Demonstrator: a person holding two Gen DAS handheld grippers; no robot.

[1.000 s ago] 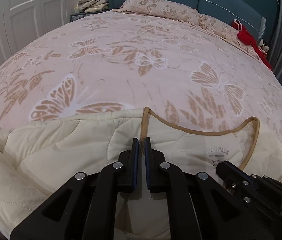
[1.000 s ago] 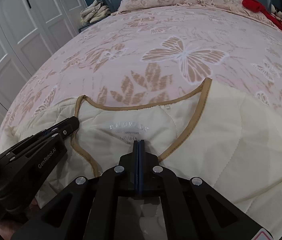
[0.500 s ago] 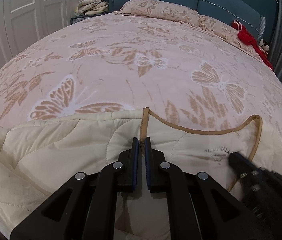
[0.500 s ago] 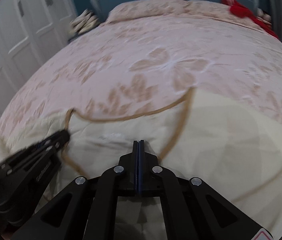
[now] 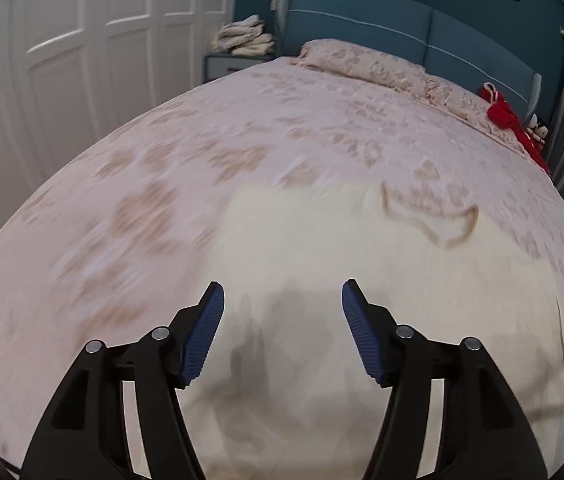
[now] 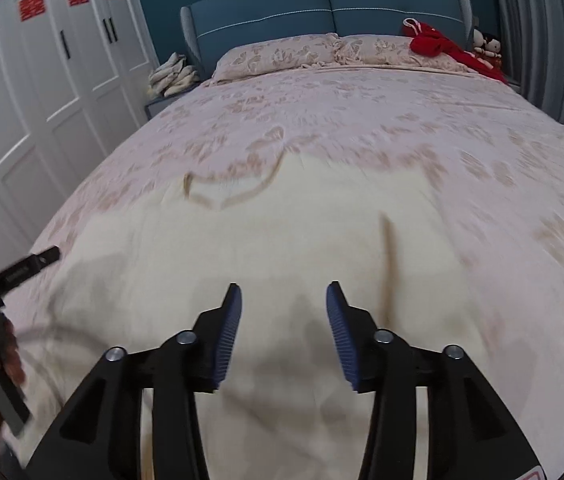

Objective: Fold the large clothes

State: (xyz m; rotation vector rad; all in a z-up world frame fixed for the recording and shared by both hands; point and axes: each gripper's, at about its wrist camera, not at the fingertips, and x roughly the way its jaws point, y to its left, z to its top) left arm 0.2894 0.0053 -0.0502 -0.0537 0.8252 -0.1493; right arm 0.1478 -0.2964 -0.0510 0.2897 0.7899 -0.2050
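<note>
Pink bedspread (image 6: 361, 128), cream garment (image 6: 282, 240) flat, neckline twd headboard, lengthwise w/ bed

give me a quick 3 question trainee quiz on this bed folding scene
1. True or false: the left tool has fabric clamped between its pads.
2. Which lies on the bedspread nearest both tools? A) red garment B) cream quilted garment C) pillow
3. Fill in: the tan-trimmed neckline sits toward the ____ end of the bed.

Key: 1 false, both the left tool and the right tool are opening with nothing between the pads; 2 B; 3 headboard
</note>
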